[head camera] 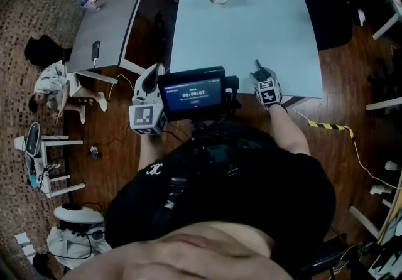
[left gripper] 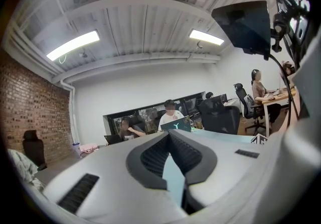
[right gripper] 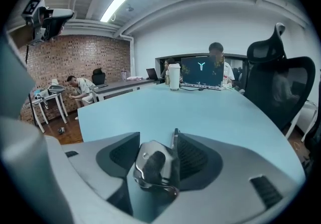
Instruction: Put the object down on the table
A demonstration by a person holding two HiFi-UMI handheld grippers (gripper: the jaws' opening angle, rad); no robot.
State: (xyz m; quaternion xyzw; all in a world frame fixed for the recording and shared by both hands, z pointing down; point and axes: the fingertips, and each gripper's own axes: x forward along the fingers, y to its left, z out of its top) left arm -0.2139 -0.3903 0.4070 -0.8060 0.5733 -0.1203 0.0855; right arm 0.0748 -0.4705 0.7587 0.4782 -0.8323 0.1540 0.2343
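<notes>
Risk check: metal object [right gripper: 153,165] seen between spread jaws of right gripper [right gripper: 159,137], leaned on right jaw, clear of left jaw, so not pinched. Seating on counter [right gripper: 200,110] not confirmed; gripper held at near edge. If still airborne, object could be dropped with bounce, or slid off near edge to floor [head camera: 339,147]. Snag on right jaw possible if gripper withdrawn fast, with object dragged along. Left gripper [left gripper: 168,135] held off to left, jaws pressed together, empty; no risk judged there.
</notes>
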